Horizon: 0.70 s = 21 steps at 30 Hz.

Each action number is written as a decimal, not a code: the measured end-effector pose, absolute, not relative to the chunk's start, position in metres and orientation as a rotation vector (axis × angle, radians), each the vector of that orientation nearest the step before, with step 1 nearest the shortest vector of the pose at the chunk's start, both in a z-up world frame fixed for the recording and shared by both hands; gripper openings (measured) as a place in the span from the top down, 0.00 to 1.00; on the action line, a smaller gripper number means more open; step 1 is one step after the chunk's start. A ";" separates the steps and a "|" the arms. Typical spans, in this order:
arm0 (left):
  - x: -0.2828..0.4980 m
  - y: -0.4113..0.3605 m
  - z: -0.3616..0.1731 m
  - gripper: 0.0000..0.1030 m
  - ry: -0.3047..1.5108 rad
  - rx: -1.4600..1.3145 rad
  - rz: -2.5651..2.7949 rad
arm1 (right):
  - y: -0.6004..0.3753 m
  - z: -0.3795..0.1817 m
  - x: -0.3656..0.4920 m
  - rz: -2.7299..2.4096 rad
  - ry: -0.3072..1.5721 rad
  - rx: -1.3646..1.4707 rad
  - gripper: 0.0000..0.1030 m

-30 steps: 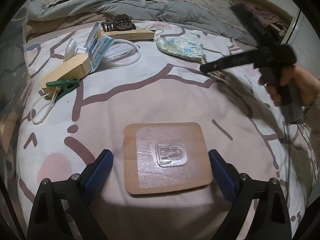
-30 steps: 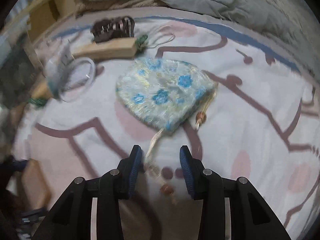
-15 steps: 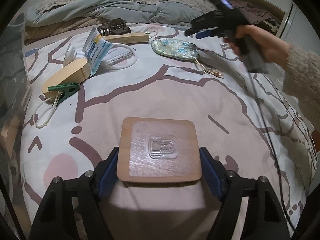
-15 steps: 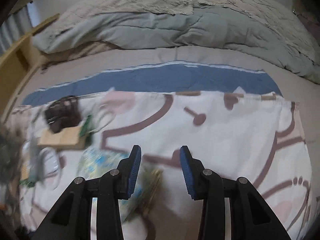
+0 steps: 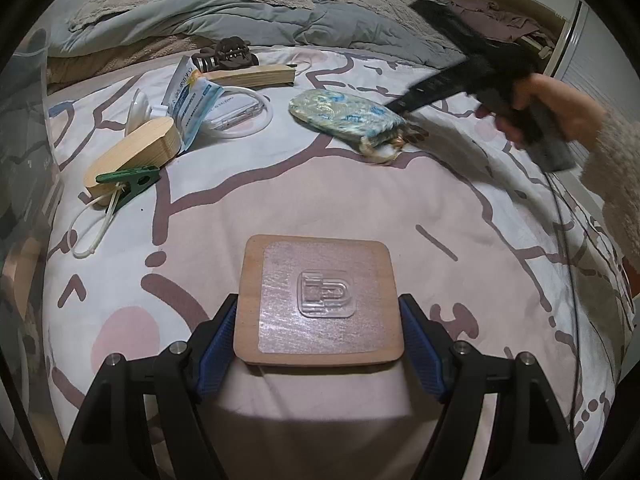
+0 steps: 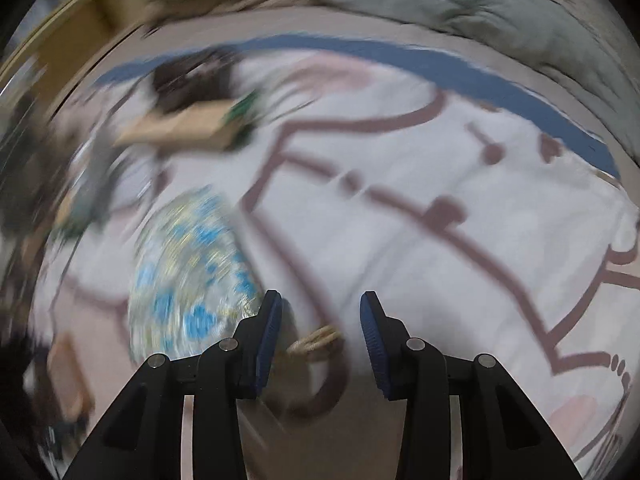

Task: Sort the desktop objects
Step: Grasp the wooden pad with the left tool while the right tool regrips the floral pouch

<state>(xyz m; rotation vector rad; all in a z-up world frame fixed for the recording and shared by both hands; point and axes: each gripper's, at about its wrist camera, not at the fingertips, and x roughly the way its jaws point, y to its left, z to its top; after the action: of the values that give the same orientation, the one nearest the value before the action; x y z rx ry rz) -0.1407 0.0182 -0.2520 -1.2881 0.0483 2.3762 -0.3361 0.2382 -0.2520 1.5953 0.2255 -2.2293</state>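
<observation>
Here the left gripper [image 5: 318,330] has its blue pads pressed against the two side edges of a wooden square coaster [image 5: 318,300] with a clear plastic hook stuck on its face; the coaster lies flat on the patterned bedsheet [image 5: 460,208], square to the fingers, so the grip spans its width.

The right gripper [image 6: 320,334] stands part-way apart with nothing between its pads. The relation that matters for it is the floral drawstring pouch [image 6: 188,268]: in the right wrist view, which is heavily blurred, the pouch lies just off the left finger, forward and to the left, while its cord end [image 6: 316,338] trails into the gap between the fingers. From the left wrist view the pouch [image 5: 346,114] runs lengthwise across the bed, its gathered, corded mouth at the end nearest the right hand [image 5: 548,106], which hovers just above that end.

The right hand is by far the nearer to the pouch. I judge a pick of it would need the gripper shifted left over the body, or closed on the cord already lying in the gap
</observation>
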 end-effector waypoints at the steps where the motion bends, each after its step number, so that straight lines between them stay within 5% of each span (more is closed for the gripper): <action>1: -0.141 0.018 -0.252 0.25 0.047 -1.288 2.376 | 0.238 -0.250 -0.331 -2.228 0.249 1.583 0.60; 4: -0.141 0.018 -0.252 0.25 0.044 -1.289 2.375 | 0.246 -0.234 -0.321 -2.301 0.188 1.491 0.57; 6: -0.142 0.017 -0.252 0.25 0.042 -1.289 2.373 | 0.252 -0.225 -0.318 -2.356 0.092 1.411 0.14; 7: -0.142 0.018 -0.253 0.25 0.043 -1.289 2.372 | 0.254 -0.221 -0.317 -2.373 0.046 1.376 0.10; 12: -0.142 0.018 -0.253 0.25 0.042 -1.289 2.372 | 0.233 -0.218 -0.313 -2.348 -0.062 1.318 0.10; 19: -0.144 0.018 -0.253 0.25 0.043 -1.287 2.374 | 0.180 -0.237 -0.294 -2.326 0.202 1.296 0.08; 21: -0.144 0.018 -0.253 0.25 0.040 -1.287 2.375 | 0.171 -0.241 -0.292 -2.348 0.291 1.302 0.00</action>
<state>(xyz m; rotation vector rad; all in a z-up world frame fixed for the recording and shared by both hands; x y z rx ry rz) -0.1438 0.0183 -0.2534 -1.2872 0.0401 2.3751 -0.2922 0.1708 -0.2409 1.3017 0.2912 -2.3475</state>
